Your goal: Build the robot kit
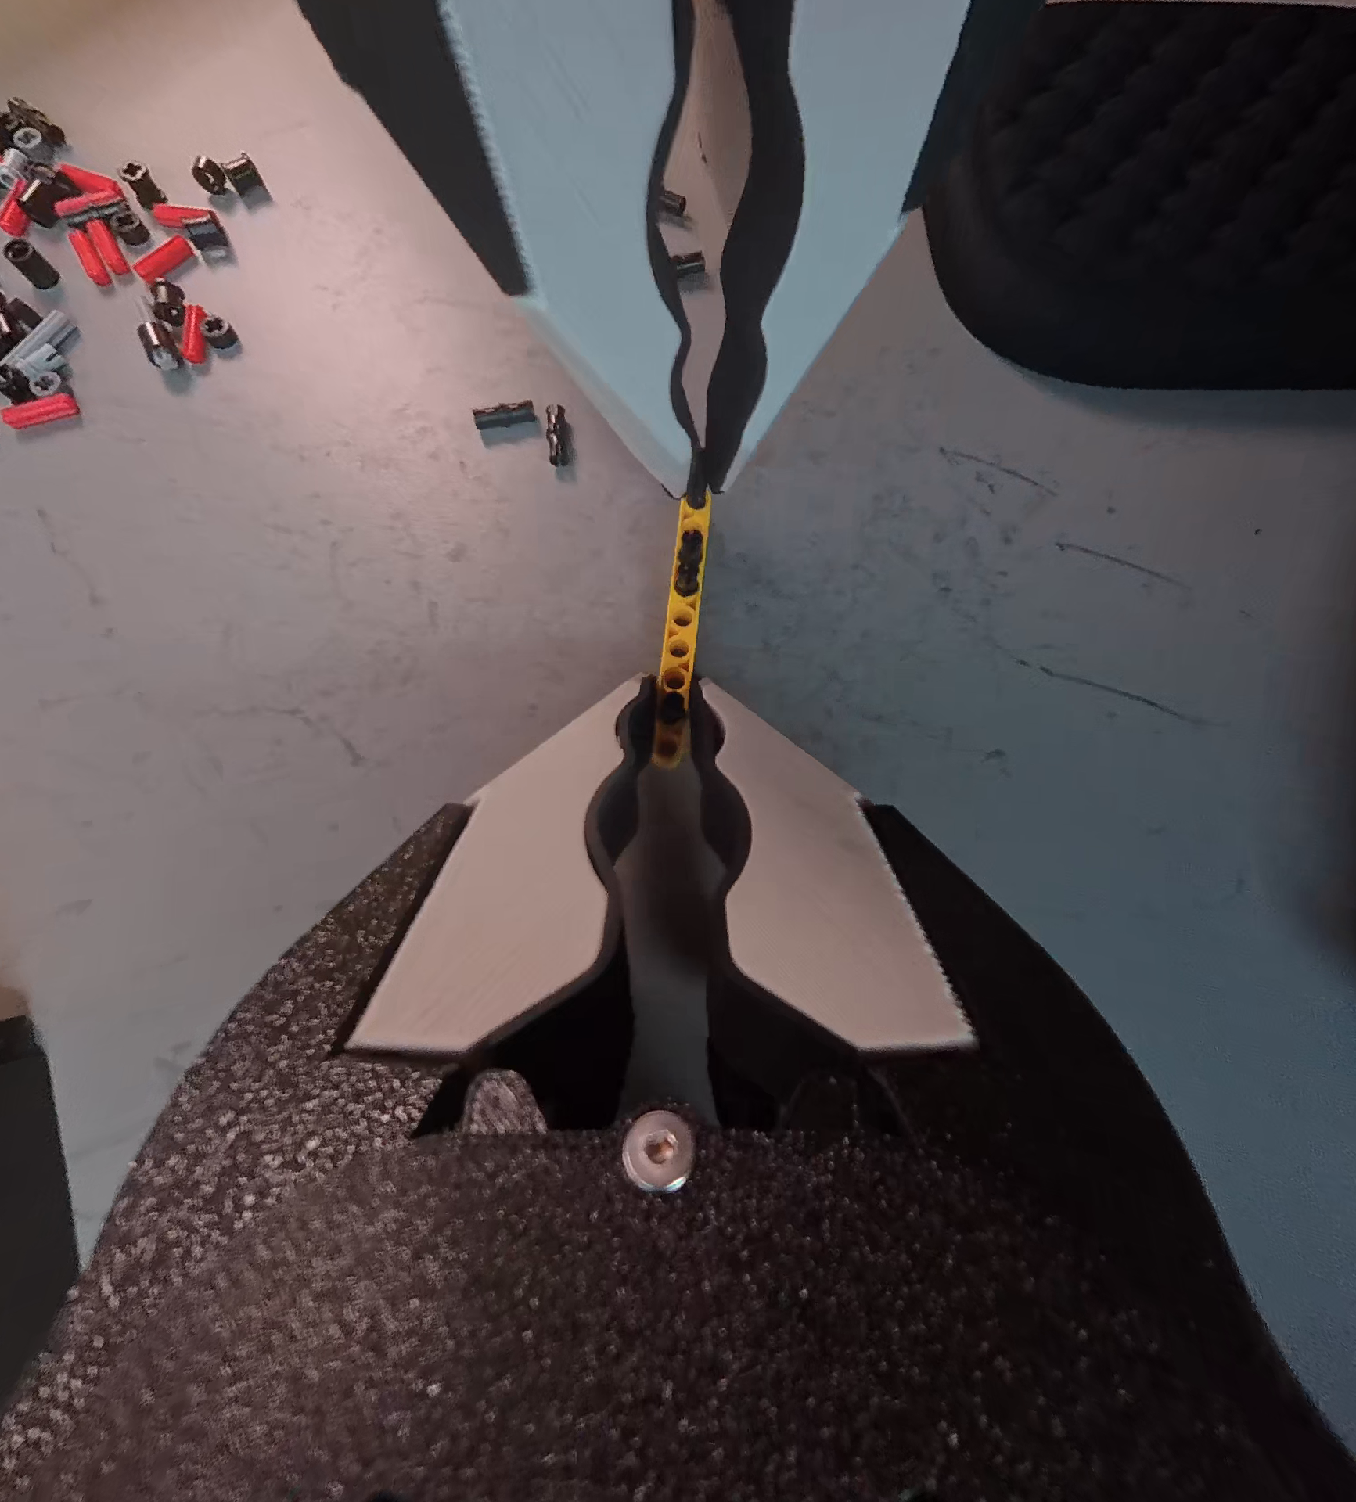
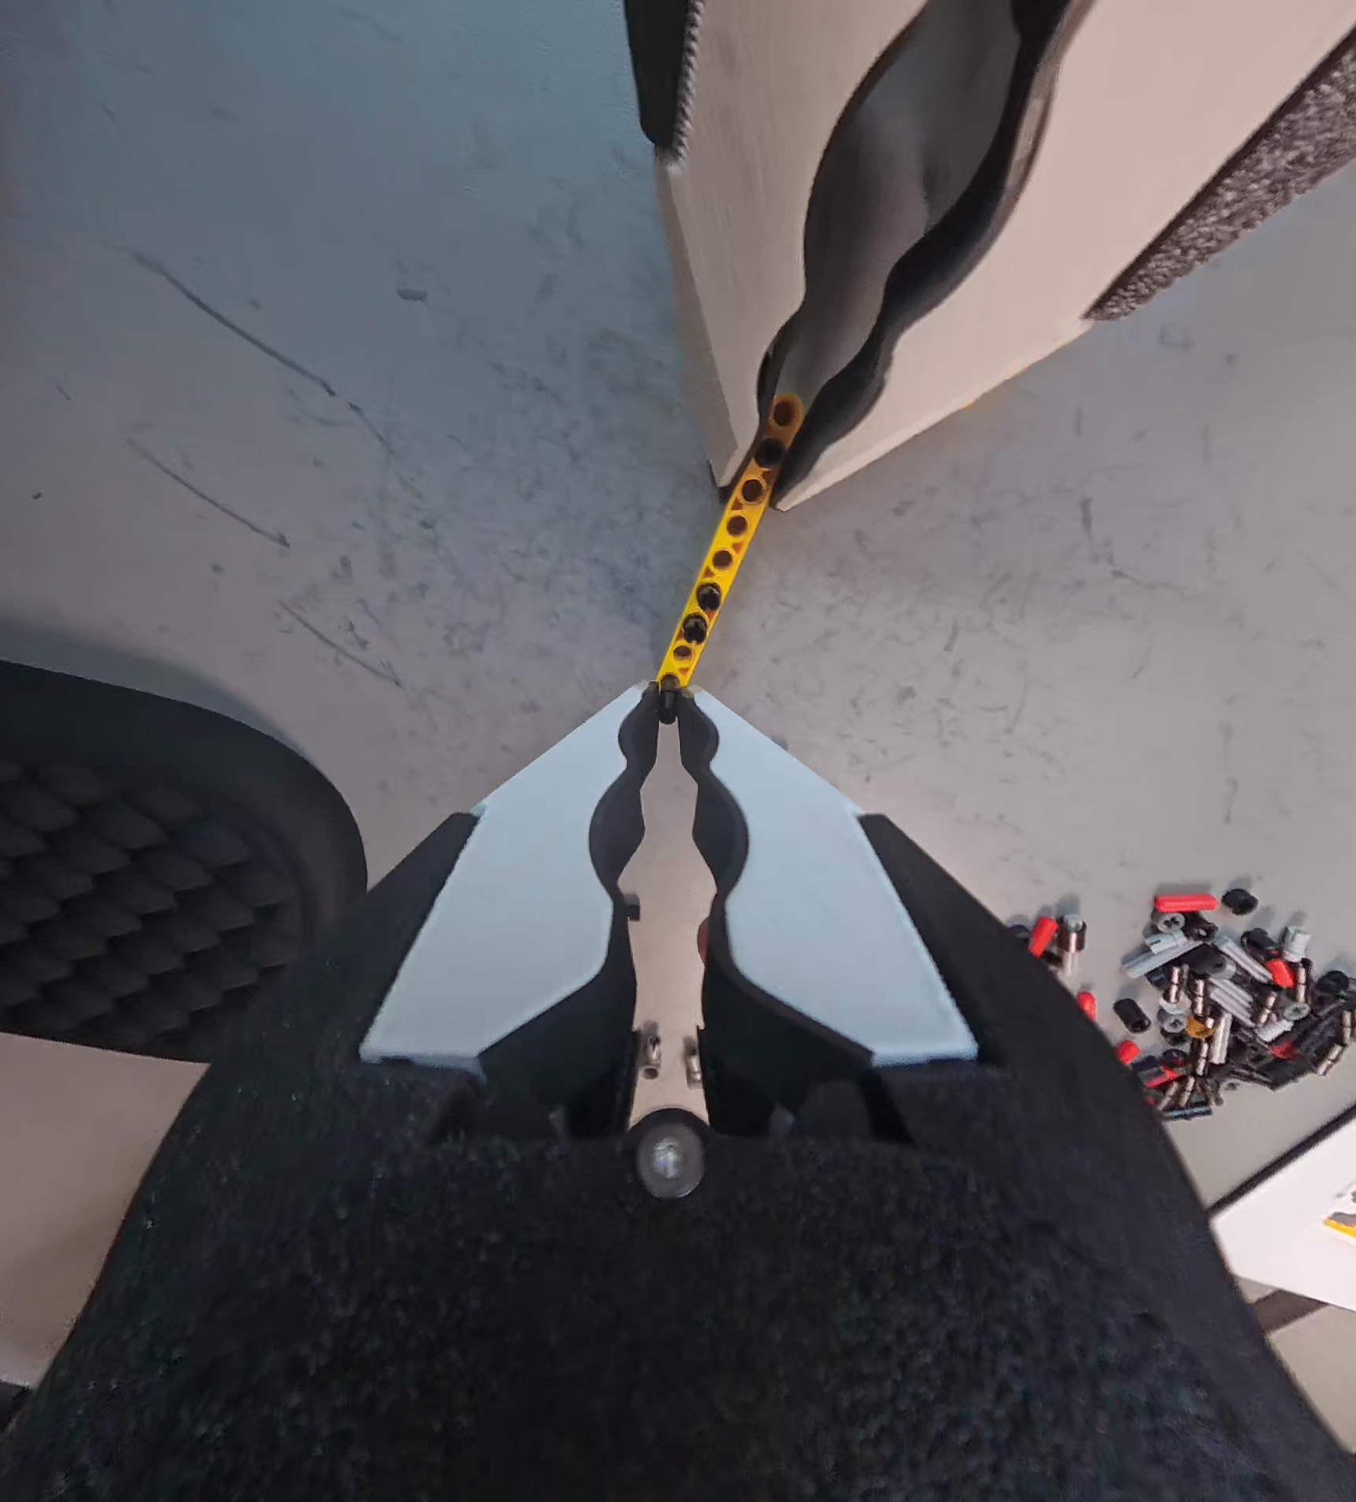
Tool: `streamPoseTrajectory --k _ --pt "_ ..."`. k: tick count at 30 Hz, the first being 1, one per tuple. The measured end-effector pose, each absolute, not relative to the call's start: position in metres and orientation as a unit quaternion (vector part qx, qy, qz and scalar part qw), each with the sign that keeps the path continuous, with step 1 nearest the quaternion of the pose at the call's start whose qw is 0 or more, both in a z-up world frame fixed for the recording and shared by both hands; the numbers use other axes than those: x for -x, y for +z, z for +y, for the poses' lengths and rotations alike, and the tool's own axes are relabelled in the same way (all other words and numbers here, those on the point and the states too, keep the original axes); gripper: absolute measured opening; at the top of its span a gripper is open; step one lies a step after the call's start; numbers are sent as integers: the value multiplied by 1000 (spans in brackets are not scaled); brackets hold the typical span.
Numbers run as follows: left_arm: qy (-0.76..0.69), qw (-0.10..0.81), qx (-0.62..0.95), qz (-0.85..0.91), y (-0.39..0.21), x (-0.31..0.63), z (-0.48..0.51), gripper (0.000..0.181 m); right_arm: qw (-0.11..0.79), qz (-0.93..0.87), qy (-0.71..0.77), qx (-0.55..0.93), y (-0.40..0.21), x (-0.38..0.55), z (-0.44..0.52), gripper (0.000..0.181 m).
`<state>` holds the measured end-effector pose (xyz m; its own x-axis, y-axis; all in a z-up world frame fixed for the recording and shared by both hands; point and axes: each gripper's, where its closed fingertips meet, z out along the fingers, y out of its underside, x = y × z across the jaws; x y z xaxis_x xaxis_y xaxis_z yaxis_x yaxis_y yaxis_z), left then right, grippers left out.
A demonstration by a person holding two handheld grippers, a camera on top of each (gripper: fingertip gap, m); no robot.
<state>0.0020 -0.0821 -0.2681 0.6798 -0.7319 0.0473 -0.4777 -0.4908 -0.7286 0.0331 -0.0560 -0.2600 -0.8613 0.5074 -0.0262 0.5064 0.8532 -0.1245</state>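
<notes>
Scuffed grey surface (image 1: 252, 650) beneath yellow holed beam (image 1: 682, 618), held clear above it; left gripper (image 1: 670, 715) clamped on one end, right gripper (image 2: 668, 703) pinching a black pin at the other; loose-parts pile (image 1: 32, 268) well apart from beam

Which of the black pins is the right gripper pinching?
The one at the far end of the yellow beam, clamped in the right gripper. The other black pins already sit in holes along the beam or lie on the table.

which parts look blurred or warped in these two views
Left wrist view: fisheye bends the grey scuffed tabletop; the long yellow holed beam is sharp. Right wrist view: the far left tool is smeared, the beam slightly soft.
</notes>
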Motion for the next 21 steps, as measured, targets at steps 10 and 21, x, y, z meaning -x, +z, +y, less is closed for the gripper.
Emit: streamPoseTrajectory --k 10,21 --pt "-185 353 844 359 -268 -1 -82 7 17 -954 79 288 -264 -32 -58 3" --pt "-179 355 841 367 -268 -2 -83 7 58 -914 143 374 -254 -31 -55 6"
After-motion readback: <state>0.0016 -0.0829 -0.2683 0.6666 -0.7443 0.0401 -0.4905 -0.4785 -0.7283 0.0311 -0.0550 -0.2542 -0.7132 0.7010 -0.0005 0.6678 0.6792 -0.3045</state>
